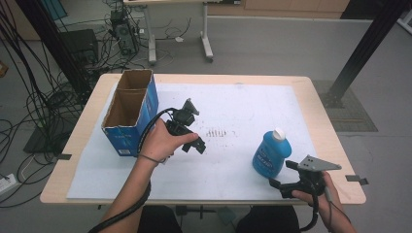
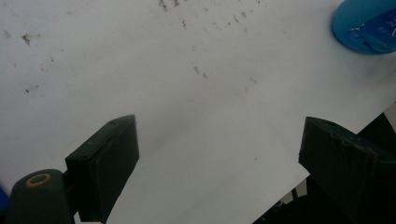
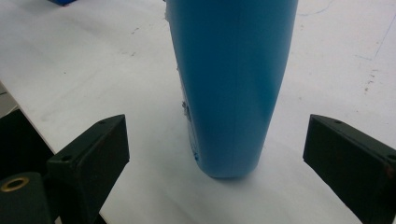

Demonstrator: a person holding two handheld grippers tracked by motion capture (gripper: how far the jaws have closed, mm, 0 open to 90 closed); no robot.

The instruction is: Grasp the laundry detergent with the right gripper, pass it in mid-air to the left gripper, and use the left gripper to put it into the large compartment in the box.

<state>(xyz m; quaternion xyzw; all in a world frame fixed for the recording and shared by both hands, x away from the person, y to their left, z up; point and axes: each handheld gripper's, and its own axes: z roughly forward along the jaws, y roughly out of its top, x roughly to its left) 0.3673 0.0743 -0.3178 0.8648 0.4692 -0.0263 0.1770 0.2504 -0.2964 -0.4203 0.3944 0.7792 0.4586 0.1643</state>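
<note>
Bottle (image 1: 271,154), blue with a white cap, stood upright on the desk (image 1: 233,80) right of centre. Left hand-held gripper (image 1: 193,143) hovered released near the box (image 1: 130,111). Right hand-held gripper (image 1: 281,177) stood released just short of the bottle; judged step: approach, next advance and clamp. Right gripper view showed jaws flanking its base untouched; left gripper view showed the stained sheet (image 2: 187,93).

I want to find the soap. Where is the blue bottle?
In the high view the blue bottle stands upright on the white sheet at the table's right, just ahead of the right gripper.
</note>
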